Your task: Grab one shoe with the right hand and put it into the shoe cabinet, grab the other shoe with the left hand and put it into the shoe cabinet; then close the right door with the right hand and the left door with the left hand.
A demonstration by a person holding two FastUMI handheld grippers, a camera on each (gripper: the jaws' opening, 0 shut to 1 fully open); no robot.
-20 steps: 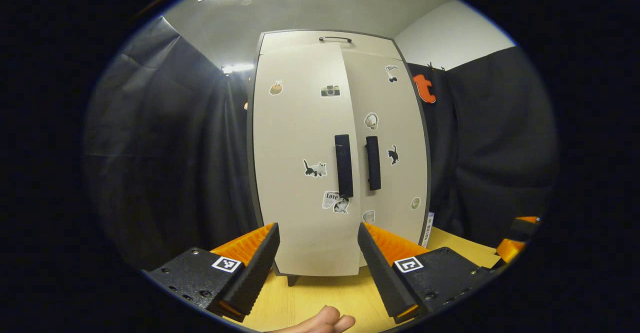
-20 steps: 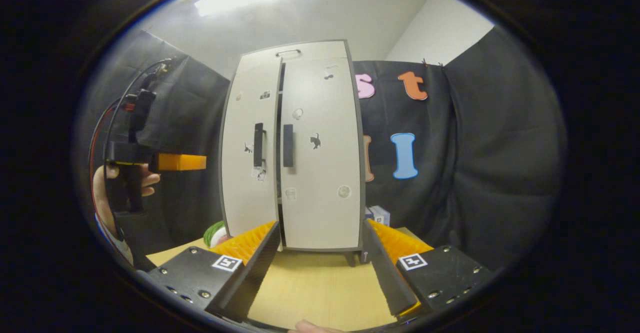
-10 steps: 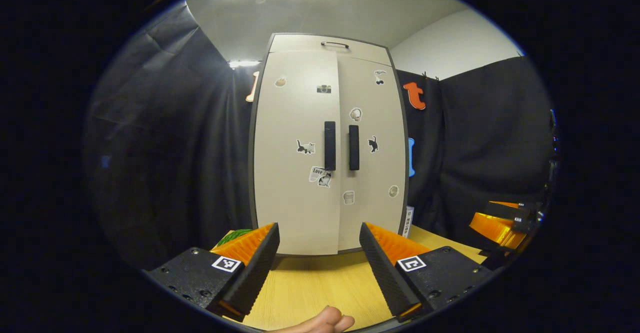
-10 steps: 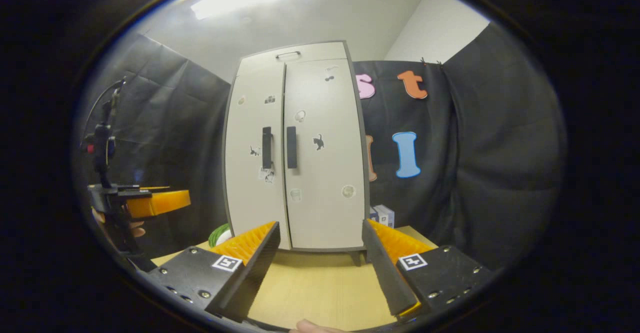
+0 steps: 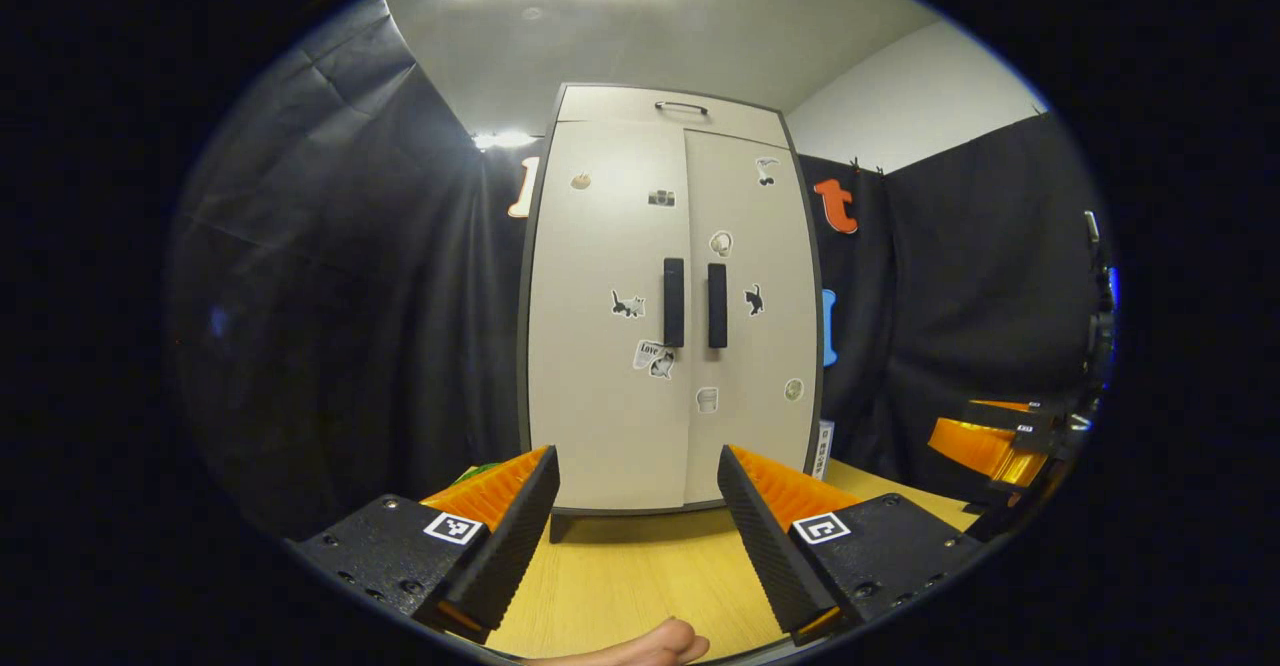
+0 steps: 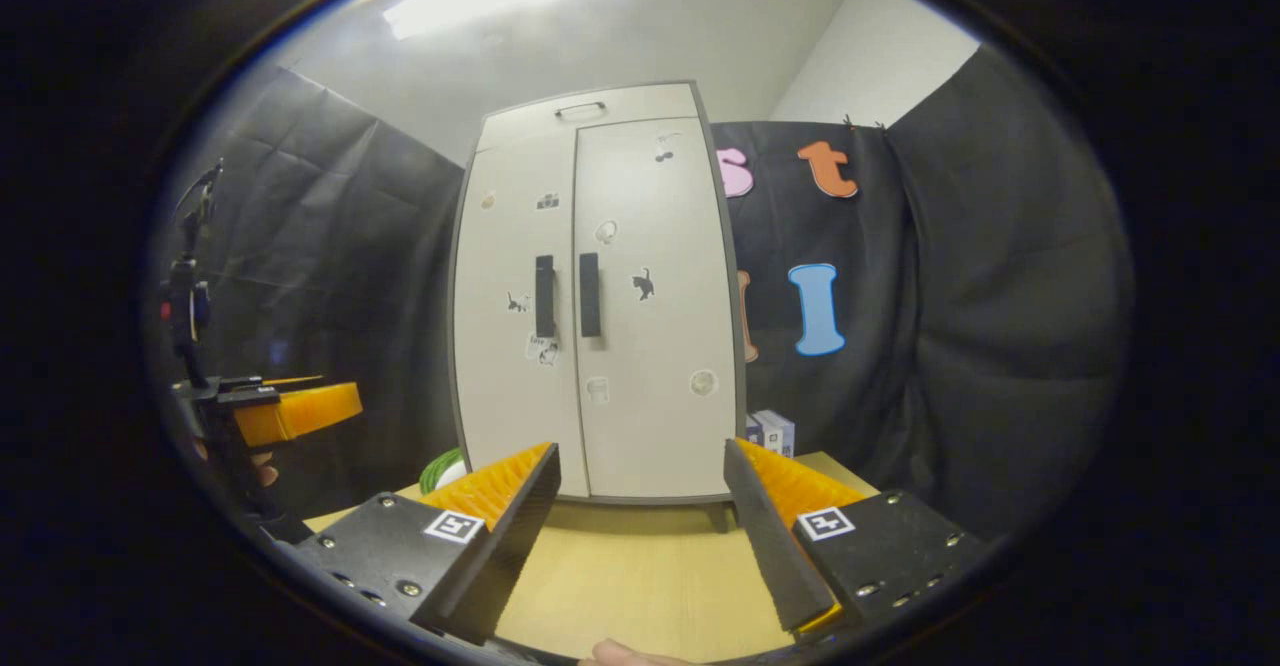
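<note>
The left door (image 5: 610, 316) of the shoe cabinet (image 5: 672, 111) has swung from ajar to flush with the right door (image 5: 752, 316), so the dark gap between them is gone, and both grippers have drawn back from the cabinet, which now looks smaller in the left gripper view. The other gripper has dropped lower at each view's side edge.

The cabinet stands upright at the far edge of the wooden table (image 5: 640, 586), both doors shut, their two black vertical handles (image 5: 674, 302) side by side along the centre seam. No shoe can be seen. Small stickers dot the doors: a camera, cats, a cup. One sticker (image 5: 651, 356) on the left door carries the word "Love"; other print on it is too small to read. Small boxes (image 6: 770, 431) sit by the cabinet's right foot at the table's far edge, their labels illegible. Something green (image 6: 440, 468) lies at the cabinet's left foot.

The left gripper (image 5: 635, 526) hovers over the table's near edge, fingers spread wide with nothing between them. The right gripper (image 6: 640, 521) hovers likewise, fingers apart and empty. A fingertip (image 5: 660, 644) of the holding hand shows at the bottom of the left gripper view.
</note>
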